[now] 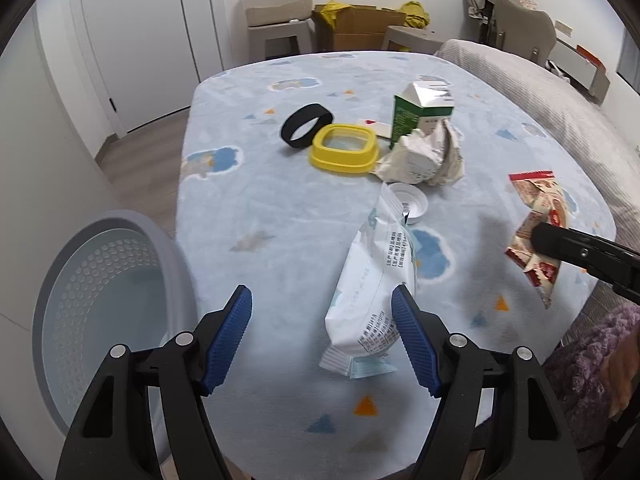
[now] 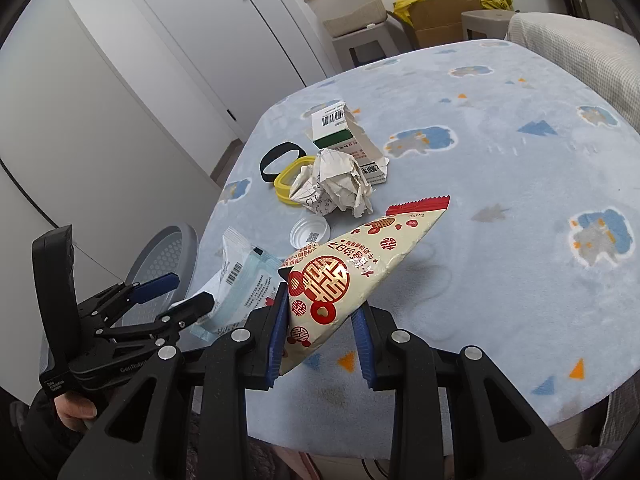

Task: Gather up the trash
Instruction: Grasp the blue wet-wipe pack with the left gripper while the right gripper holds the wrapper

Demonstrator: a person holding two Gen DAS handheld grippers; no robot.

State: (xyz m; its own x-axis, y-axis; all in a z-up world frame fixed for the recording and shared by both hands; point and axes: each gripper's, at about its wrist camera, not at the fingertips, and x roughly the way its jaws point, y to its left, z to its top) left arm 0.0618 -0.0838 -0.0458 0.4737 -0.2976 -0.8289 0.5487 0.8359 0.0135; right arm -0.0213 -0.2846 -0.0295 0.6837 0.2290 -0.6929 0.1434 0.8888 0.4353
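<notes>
My right gripper (image 2: 322, 312) is shut on a cream and red snack wrapper (image 2: 340, 280), lifted over the table's near edge; the same wrapper (image 1: 536, 232) shows at the right of the left wrist view. My left gripper (image 1: 322, 290) stands open above the table, holding nothing. A white packet (image 1: 372, 292) lies flat on the cloth, partly between its fingers, against the right pad. Farther back lie a crumpled paper (image 1: 424, 156), a green and white carton (image 1: 420, 112) and a white cap (image 1: 408, 202). A grey perforated bin (image 1: 100, 300) stands below the table's left edge.
A yellow ring-shaped lid (image 1: 344, 148) and a black band (image 1: 306, 126) lie on the blue patterned tablecloth (image 1: 280, 208). Behind it are stools, a cardboard box (image 1: 360, 28) and a white door. A grey couch (image 1: 540, 92) runs along the right. A purple sleeve (image 1: 592, 352) is near.
</notes>
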